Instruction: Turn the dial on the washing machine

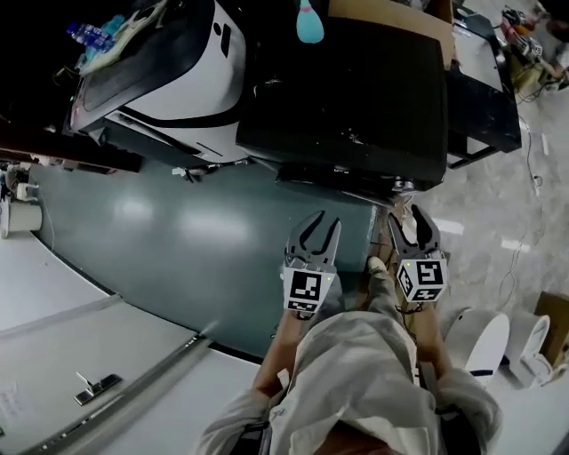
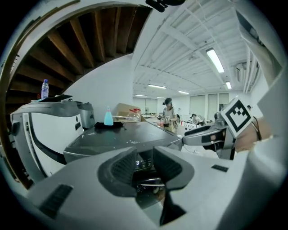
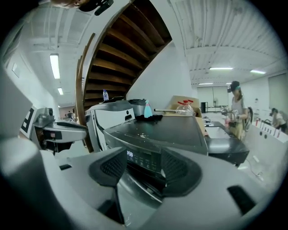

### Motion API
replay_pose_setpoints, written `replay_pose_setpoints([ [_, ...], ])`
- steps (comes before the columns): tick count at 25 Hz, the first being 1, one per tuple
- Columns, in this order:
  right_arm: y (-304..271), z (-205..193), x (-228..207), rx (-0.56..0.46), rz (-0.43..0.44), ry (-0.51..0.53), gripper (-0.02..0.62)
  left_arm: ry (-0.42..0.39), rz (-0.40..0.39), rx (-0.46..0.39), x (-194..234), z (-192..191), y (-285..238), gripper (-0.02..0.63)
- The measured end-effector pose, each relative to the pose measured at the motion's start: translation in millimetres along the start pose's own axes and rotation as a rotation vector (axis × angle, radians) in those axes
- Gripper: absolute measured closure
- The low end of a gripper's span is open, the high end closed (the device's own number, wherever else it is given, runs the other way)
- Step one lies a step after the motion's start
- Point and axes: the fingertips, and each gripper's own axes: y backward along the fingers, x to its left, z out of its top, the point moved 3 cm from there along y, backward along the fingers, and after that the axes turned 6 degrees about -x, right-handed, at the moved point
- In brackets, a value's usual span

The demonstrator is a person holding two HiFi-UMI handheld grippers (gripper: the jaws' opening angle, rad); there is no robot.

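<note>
Over grey-green floor, from the left: white appliance with clear bottle on its lid; dark washing machine, teal bottle upright on top, dial at front edge. Nearer, left gripper, jaws apart, empty; right gripper likewise spread, empty, just short of dial.
</note>
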Motion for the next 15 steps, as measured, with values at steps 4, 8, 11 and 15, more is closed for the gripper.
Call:
replay_pose_setpoints([
  [4, 1, -9, -8, 0.019, -0.118, -0.006, 0.357, -0.005, -0.083, 0.018, 12, -9, -10, 0.485],
  [8, 1, -20, -17, 0.043, -0.216, -0.022, 0.354, -0.001, -0.145, 0.038, 18, -17, -22, 0.485],
  [11, -4, -28, -23, 0.054, -0.26, -0.022, 0.351, -0.007, -0.182, 0.048, 17, -23, -32, 0.485],
  [15, -13, -45, -28, 0.068, -0.293, -0.021, 0.345, -0.018, -0.229, 0.054, 10, -34, -45, 0.485],
])
